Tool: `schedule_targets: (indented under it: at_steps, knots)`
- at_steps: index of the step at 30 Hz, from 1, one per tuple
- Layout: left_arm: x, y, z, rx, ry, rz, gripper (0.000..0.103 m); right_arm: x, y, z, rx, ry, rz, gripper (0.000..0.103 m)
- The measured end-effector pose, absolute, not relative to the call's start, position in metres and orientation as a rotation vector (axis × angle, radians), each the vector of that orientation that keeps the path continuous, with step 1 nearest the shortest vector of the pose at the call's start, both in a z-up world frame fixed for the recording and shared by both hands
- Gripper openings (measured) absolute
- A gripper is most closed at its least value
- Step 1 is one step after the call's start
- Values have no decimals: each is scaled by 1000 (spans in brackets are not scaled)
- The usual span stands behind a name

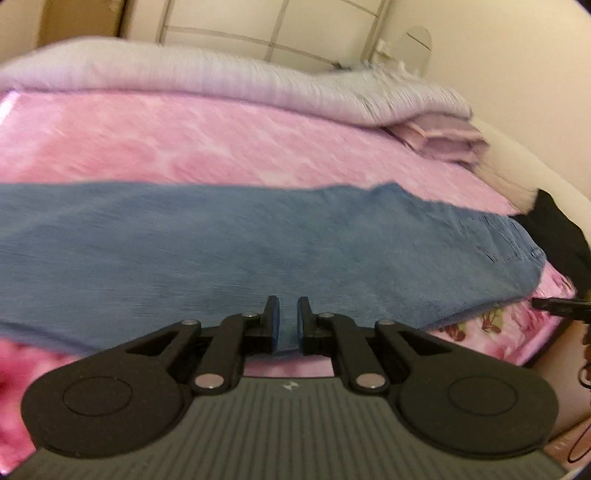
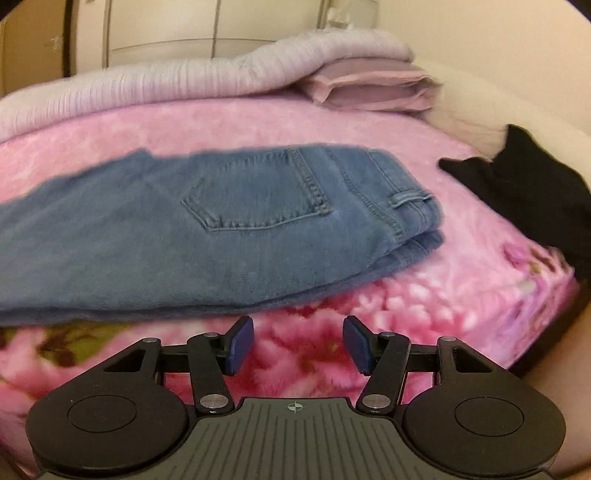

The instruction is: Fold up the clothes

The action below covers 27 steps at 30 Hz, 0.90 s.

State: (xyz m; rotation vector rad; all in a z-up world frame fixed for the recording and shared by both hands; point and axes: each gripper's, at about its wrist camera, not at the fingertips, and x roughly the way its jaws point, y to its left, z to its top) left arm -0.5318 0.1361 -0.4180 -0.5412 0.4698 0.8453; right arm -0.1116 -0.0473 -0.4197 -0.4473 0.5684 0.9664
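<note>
Only the right wrist view shows the jeans' back pocket and waistband, the garment lying folded lengthwise across the pink blanket on the bed. In the left wrist view the left gripper hovers at the denim's near edge, jaws narrowly apart and empty. The right gripper has jaws wide apart, short of the jeans.

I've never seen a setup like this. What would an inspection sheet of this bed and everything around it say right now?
Surface: pink floral blanket covering the bed.
Job's things: blue jeans lying flat, folded lengthwise, back pocket up.
Clutter: black garment at the bed's right edge; lilac quilt and folded pink bedding at the far side.
Grippers: left gripper narrowly open over the jeans' near edge; right gripper open, empty.
Cables: dark cords off the bed's right side.
Surroundings: pale wardrobe doors, cream wall.
</note>
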Motion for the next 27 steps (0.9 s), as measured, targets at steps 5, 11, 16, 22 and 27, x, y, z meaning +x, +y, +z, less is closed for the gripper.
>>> schedule_targets:
  at_steps: [5, 11, 16, 22, 27]
  knots:
    - [-531, 127, -401, -558, 464, 870, 15, -156, -39, -399, -335, 523, 1169, 58]
    - [-478, 129, -415, -519, 519, 860, 15, -194, 12, -412, -346, 556, 1311, 58]
    - [-481, 111, -430, -497, 529, 911, 15, -225, 8, -447, -491, 483, 1326, 58]
    - [-524, 104, -426, -588, 468, 984, 15, -222, -10, -445, -497, 589, 1301, 58]
    - [-633, 132, -402, -732, 261, 1205, 15, -216, -16, -425, -309, 671, 1330, 58]
